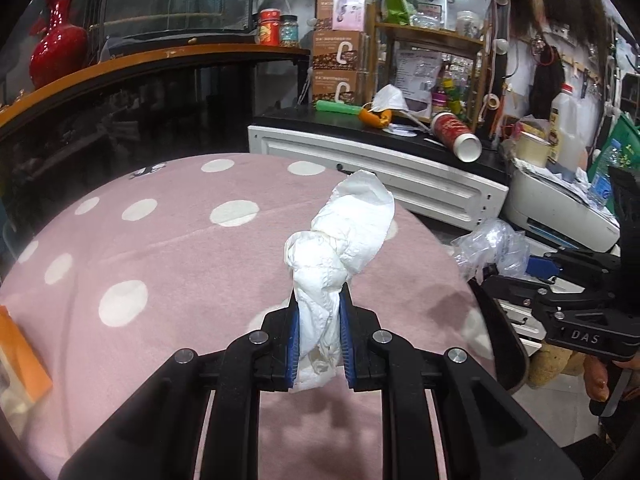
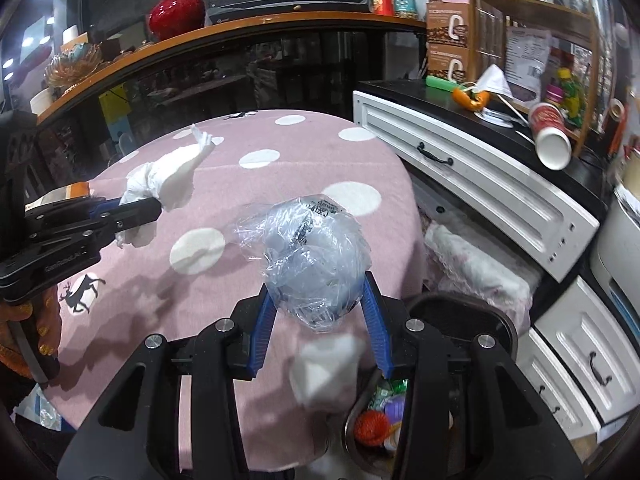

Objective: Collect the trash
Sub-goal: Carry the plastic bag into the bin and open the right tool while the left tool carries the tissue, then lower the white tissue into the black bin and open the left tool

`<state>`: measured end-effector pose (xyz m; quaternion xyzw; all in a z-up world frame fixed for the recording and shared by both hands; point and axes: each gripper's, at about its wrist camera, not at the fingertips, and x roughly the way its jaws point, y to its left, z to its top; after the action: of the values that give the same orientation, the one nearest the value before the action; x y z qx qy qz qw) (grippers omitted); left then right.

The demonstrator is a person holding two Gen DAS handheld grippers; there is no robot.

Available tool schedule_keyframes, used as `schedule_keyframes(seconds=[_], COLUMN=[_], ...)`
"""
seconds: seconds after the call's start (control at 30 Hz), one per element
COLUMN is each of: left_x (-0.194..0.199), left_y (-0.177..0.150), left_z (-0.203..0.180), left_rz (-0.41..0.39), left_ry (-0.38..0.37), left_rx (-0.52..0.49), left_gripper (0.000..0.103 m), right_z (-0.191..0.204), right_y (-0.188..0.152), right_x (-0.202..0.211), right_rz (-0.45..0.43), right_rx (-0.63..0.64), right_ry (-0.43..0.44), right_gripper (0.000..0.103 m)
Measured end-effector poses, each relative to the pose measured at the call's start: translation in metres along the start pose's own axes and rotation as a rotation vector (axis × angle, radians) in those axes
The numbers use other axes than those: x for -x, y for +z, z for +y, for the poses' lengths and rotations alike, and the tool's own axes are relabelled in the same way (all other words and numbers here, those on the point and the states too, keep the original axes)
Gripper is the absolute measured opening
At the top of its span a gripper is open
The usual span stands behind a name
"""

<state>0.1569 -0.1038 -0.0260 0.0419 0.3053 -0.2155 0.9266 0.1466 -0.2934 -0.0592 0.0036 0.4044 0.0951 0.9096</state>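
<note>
My left gripper (image 1: 320, 300) is shut on a crumpled white tissue (image 1: 340, 232), held above the pink dotted tablecloth (image 1: 160, 248). In the right wrist view the left gripper (image 2: 154, 210) and its tissue (image 2: 176, 176) show at the left. My right gripper (image 2: 316, 288) is shut on a ball of clear plastic wrap (image 2: 312, 248) near the table's right edge; the plastic wrap (image 1: 496, 248) also shows at the right of the left wrist view. Below it stands a dark-rimmed trash bin (image 2: 500, 320) with wrappers and a red net inside.
A white drawer cabinet (image 2: 480, 176) with a black top stands right of the table. On it lie a tipped red paper cup (image 2: 550, 132), orange peel (image 2: 470, 98) and a white face mask (image 2: 494, 78). A dark glass counter with a red vase (image 2: 176, 4) runs behind.
</note>
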Motion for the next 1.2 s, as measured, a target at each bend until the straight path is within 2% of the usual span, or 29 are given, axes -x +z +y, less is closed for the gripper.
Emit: schedule_keyframes(seconds=[0.47,0.63,0.93,1.0,1.07,1.13,1.2], left_x=[0.031,0.037,0.034,0.033,0.032,0.031,0.030], left_y=[-0.010,-0.012,-0.017,-0.017,-0.018,-0.019,-0.020], left_z=[-0.061,-0.076,-0.095,-0.097,-0.099,-0.102,-0.105], left_rz=[-0.063,-0.074,-0.054,-0.051,-0.046,-0.041,-0.034], left_ry=[-0.110,-0.144,-0.186,-0.193,-0.203,-0.210,-0.220], left_rx=[-0.050,-0.057,-0.074,-0.074,-0.073,-0.073,-0.075], left_gripper=[0.017,0.017,0.017,0.017,0.017,0.017,0.017], right_z=[-0.046,-0.063,-0.096,-0.106,-0.117,-0.125,-0.132], right_y=[-0.046,-0.055,-0.078,-0.085,-0.093,-0.099,-0.104], right_x=[0.029,0.020,-0.023,-0.032,-0.038,-0.041,-0.042], right_rz=[0.046,0.085,0.213,0.239,0.244,0.252,0.267], right_rx=[-0.102,-0.144,-0.248,-0.287,-0.338,-0.371,-0.404], right_ry=[-0.094,-0.128,-0.167,-0.162,-0.180,-0.195,-0.192], right_gripper=[0.042,0.042,0.043,0.048,0.071,0.080,0.080])
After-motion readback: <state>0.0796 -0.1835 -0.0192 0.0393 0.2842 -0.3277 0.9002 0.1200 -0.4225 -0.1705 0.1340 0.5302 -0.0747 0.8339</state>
